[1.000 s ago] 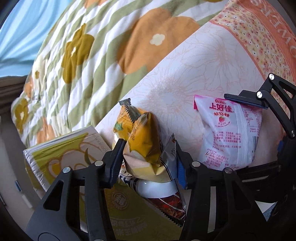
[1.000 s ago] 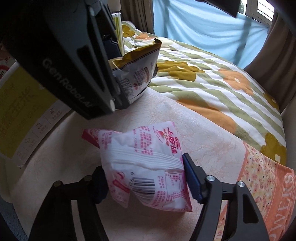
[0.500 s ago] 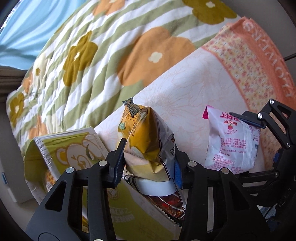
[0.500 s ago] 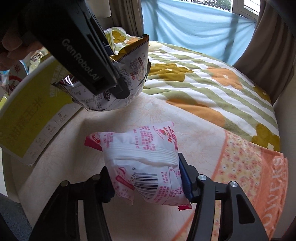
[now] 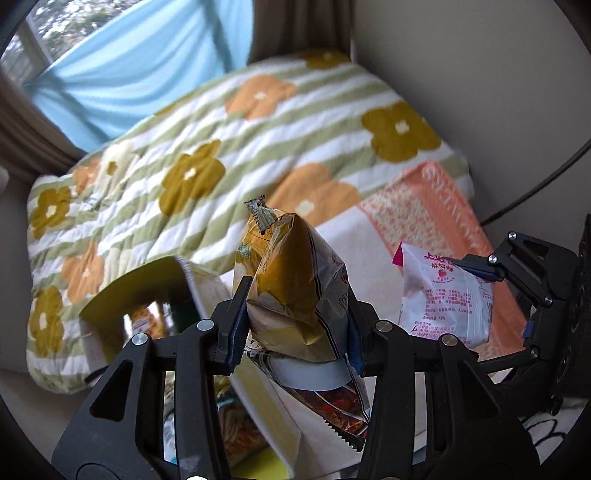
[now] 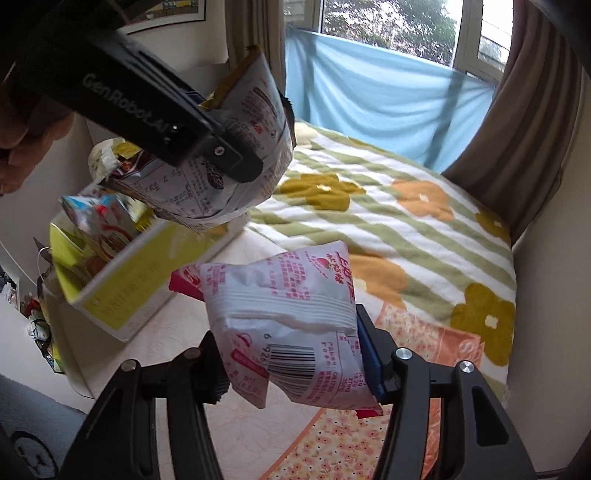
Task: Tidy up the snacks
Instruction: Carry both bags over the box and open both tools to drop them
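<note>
Now both sets of fingers hold a packet clear of the bed: the left gripper pinches a yellow snack bag, the right gripper a pink-and-white packet. The carrying step seems in hand; next, each packet likely needs lowering into the yellow box beside the left fingers.

Soft daylight comes through the window far ahead of the right hand-held gripper, muted by a blue curtain. The room is evenly bright, with faint shadows and no hard glare. Both fisheye views bend at their dark round edges. The flowered bedspread ahead looks smeared with motion blur; nearby snack packets look sharper.
</note>
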The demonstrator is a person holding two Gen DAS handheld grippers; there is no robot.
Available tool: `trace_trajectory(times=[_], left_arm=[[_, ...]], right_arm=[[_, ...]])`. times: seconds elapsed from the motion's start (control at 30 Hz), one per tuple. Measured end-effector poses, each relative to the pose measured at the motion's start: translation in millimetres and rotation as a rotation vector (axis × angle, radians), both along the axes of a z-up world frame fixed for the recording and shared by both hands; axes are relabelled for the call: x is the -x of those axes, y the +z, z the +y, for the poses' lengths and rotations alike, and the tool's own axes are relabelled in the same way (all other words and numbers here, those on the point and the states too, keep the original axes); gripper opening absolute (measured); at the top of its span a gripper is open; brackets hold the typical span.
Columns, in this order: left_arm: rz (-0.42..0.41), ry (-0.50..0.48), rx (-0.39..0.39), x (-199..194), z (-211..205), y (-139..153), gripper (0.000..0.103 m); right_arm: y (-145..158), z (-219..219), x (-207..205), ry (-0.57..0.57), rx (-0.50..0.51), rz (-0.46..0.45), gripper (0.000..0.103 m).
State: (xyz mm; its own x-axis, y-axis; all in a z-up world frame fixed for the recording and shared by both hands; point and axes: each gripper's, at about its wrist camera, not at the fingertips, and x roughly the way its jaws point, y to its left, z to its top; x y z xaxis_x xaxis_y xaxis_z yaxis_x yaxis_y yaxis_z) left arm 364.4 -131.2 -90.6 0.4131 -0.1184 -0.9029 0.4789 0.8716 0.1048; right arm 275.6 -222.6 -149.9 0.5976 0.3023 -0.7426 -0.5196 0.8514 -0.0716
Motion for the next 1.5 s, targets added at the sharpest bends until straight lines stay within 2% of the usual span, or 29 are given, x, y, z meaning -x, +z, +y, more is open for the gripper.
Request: trace_trajectory(times=[0.2,0.33,0.43,0.6,0.77,0.9,1.07,1.1,1.17,1.2,1.23,1.5], left_arm=[[-0.076,0.098,0.095,36.9,71.0,46.9,0.04],[-0.106,0.146,0.125,54.0,129.4,60.2,0.04],[-0.112,0.177,0.135,61.7,178.7,59.7,0.04],[-0.079,0.199,0.148,68.0,253.3,44.7,0.04],[-0.051,0.192,0.149,72.9,302.1,19.0,0.04],[0.005,0.177,0.197,78.0,318.9,-8.0,0.04],[0.038,0.14,0.209,82.3,315.4,-37.3,0.04],[0.038,0.132,0.219,82.1,313.2,-42.0,0.042],[0.028,0.115,0.229,81.9,307.2,-46.1,0.06],[0.006,0.12,0.214,83.0,304.8,-47.7,0.092],[-0.015,0.13,0.207,83.2,304.4,-47.7,0.103],[-0.03,0.171,0.235,82.7,327.3,-47.6,0.103]], right_arm=[[44.0,44.0,15.8,0.038,-0.013,-0.038,0.053],[63.6,86.9,25.6,0.043,-0.031,-0.052,0.053],[65.7,116.3,25.6,0.025,-0.067,-0.04,0.053],[62.6,167.4,32.0,-0.043,-0.112,-0.006,0.053],[52.8,208.0,40.9,-0.124,-0.153,0.031,0.053],[43.8,227.2,44.5,-0.172,-0.162,0.076,0.053],[43.0,231.0,46.2,-0.219,-0.153,0.091,0.053],[44.2,231.7,45.6,-0.227,-0.15,0.091,0.053],[46.1,229.7,42.4,-0.24,-0.142,0.087,0.053],[46.8,229.6,40.3,-0.243,-0.142,0.084,0.053],[46.6,230.7,40.8,-0.246,-0.143,0.082,0.053],[48.5,232.6,24.6,-0.265,-0.165,0.082,0.053]])
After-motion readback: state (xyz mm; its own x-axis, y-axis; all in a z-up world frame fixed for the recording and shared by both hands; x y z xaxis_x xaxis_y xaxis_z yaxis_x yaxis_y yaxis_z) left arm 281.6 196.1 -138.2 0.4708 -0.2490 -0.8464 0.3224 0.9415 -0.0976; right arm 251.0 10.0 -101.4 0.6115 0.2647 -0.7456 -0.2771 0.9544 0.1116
